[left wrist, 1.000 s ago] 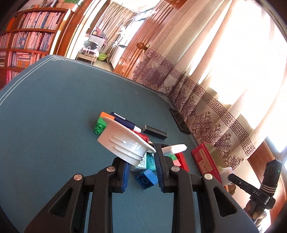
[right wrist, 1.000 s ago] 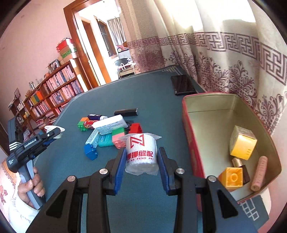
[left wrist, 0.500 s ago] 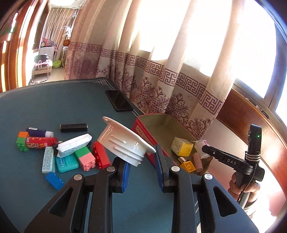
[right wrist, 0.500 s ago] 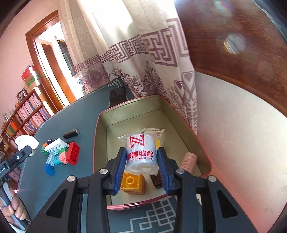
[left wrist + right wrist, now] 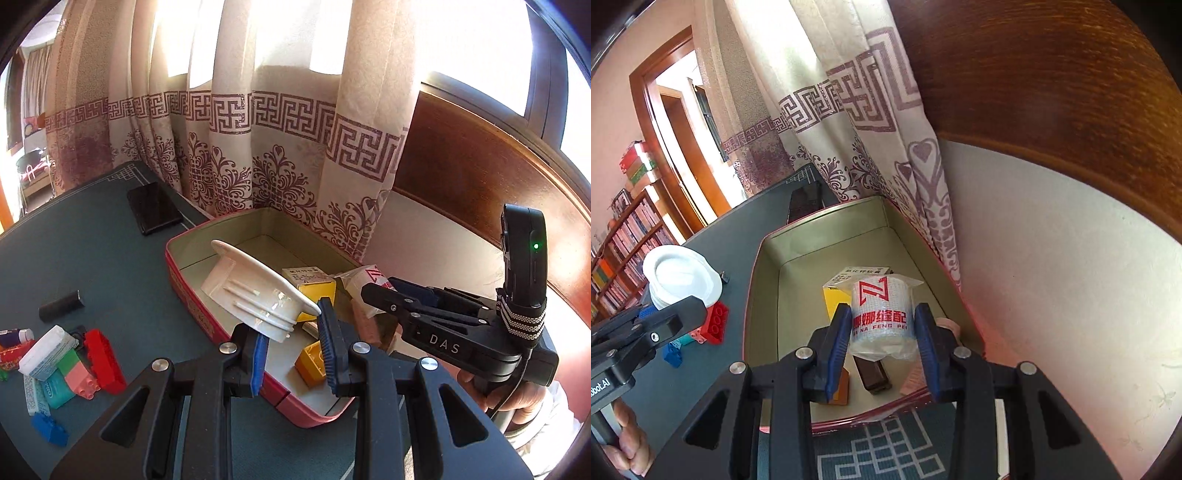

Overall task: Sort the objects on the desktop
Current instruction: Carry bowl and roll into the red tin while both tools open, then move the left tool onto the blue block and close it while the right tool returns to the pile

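Observation:
My left gripper (image 5: 291,328) is shut on a white plastic lid (image 5: 255,291) and holds it tilted above the near left edge of the red tin box (image 5: 192,306). My right gripper (image 5: 881,332) is shut on a wrapped white roll with red lettering (image 5: 881,314), held over the inside of the red tin box (image 5: 757,288). The box holds a yellow carton (image 5: 314,284), a yellow brick (image 5: 314,363), a dark block (image 5: 871,373) and a tan cylinder (image 5: 369,325). The white lid also shows in the right wrist view (image 5: 681,275).
Loose items lie on the blue table at the left: a red brick (image 5: 103,354), a pink and green brick (image 5: 79,373), a blue brick (image 5: 50,428), a white box (image 5: 46,350), a black bar (image 5: 61,304). A black phone (image 5: 153,212) lies near the curtain.
Both grippers have moved right with their loads. The lid is now over the box's edge, and the roll has come lower inside the box.

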`<state>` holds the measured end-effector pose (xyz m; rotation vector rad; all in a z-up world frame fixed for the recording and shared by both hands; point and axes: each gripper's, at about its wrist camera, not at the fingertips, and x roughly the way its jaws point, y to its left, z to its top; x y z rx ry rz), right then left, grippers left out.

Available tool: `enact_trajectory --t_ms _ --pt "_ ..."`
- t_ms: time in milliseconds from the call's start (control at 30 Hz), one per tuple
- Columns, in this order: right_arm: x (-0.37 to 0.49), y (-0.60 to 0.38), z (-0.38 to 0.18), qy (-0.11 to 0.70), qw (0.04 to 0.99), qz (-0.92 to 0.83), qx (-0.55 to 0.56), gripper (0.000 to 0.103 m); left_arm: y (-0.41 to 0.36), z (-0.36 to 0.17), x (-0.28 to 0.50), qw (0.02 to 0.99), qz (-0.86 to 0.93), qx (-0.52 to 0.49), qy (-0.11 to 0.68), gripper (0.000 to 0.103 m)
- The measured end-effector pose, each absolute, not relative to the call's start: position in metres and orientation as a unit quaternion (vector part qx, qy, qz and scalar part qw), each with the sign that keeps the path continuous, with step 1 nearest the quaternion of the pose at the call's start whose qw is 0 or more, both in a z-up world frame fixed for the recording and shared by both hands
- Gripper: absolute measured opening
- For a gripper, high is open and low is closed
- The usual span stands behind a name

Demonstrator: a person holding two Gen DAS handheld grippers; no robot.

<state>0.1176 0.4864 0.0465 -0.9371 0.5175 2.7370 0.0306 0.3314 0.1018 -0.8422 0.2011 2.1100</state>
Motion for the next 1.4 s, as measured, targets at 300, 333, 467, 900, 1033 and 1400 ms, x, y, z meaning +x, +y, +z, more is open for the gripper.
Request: enact_trajectory --t_ms 300,333,467,900,1033,1400 --pt "0.12 0.49 0.044 0.179 0.108 0.926 -0.314 0.041 0.344 0.087 0.027 0.406 0.833 -0.363 0.095 0.067" --pt "0.12 0.491 0.044 0.18 0.108 0.926 -0.314 0.041 0.342 0.086 0.027 0.405 0.834 -0.363 0.093 0.067" --pt "0.122 0.489 0.044 0.185 0.102 0.926 -0.313 0.041 0.334 0.089 0.026 0.398 0.84 -0.359 0.086 0.067" --pt "0.124 0.475 0.049 0.171 0.092 0.932 -0.306 0.062 0.303 0.091 0.019 0.368 0.855 -0.36 0.06 0.067" --pt "0.125 0.468 0.052 0.161 0.09 0.936 -0.298 0.074 0.288 0.089 0.014 0.354 0.861 -0.364 0.045 0.067" --pt "0.122 0.442 0.057 0.144 0.055 0.942 -0.298 0.079 0.217 0.067 0.01 0.278 0.888 -0.366 0.028 0.067"
